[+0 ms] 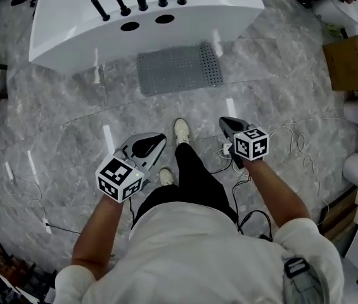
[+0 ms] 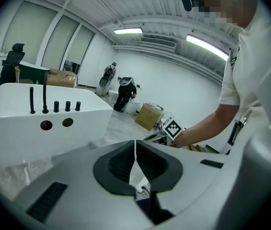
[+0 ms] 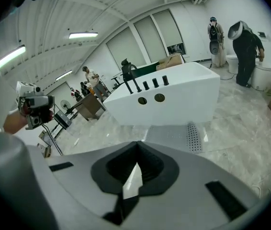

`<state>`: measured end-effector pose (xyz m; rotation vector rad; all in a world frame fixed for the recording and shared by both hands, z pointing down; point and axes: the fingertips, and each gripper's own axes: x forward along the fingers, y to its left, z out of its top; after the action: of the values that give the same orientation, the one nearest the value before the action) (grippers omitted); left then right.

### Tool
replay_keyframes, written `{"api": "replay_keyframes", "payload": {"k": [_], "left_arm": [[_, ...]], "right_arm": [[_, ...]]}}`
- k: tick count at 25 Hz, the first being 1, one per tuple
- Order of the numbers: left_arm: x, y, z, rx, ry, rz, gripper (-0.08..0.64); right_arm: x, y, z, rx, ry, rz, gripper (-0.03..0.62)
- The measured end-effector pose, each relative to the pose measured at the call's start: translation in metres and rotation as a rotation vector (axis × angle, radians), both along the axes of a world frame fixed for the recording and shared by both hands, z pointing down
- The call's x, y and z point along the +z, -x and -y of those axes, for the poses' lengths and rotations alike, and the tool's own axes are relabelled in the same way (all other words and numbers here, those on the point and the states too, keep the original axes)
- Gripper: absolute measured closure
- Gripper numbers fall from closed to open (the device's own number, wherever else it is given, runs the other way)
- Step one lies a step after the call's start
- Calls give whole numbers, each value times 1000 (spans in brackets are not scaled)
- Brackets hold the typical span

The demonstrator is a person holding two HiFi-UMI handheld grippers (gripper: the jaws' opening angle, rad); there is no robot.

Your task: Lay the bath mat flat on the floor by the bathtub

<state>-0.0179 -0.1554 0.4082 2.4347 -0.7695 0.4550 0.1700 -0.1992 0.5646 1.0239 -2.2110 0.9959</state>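
Head view has the grey bath mat (image 1: 179,69) lying spread on the marble floor (image 1: 71,113), its long edge just beside the white bathtub (image 1: 64,37) below the tap end, with no fold or raised corner that I can make out; the strip of denser holes at its right end may be pattern or a turned-over hem, I cannot tell which. So the laying looks all but finished, and doing it well now means checking, not hauling. If that end needs flattening, pinch only the outer corner, keep it low and draw it along the tub's side so the rest does not ruck. Left gripper (image 1: 148,145) and right gripper (image 1: 232,126) hang near the person's shoes (image 1: 180,130), well apart from the mat, each with jaws together on nothing. Loose cables (image 1: 293,138) trail round the feet, so step carefully
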Motion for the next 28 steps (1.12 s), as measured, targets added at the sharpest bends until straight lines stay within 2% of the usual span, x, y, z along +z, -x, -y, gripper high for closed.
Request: {"api": "replay_keyframes", "payload": {"k": [3,6,9,15,21,24,28], "left_arm": [[-26,19,-52,-20,-29,-23,537],[-42,37,-103,-18,-56,-12,538],[-50,50,-153,-26,-49,-2,538],[-74,53,-194,-94,-67,-8,537],[-87,18,-207,-139,-90,11,537],[-92,-24,-209,-144,-96,15,537],[-96,-88,-222,-107,-119,30,537]], "right_arm": [[-38,10,-55,-29,-18,16,583],[-78,25,-104,-58,-66,40,583],[-110,33,-156,-66,-90,65,583],[-150,28,-206,-132,-128,72,583],[-176,-15,-221,-187,-169,88,583],[-181,-51,-228,-207,-174,87,583],[-189,-91,-245,-218,-193,110,583]]}}
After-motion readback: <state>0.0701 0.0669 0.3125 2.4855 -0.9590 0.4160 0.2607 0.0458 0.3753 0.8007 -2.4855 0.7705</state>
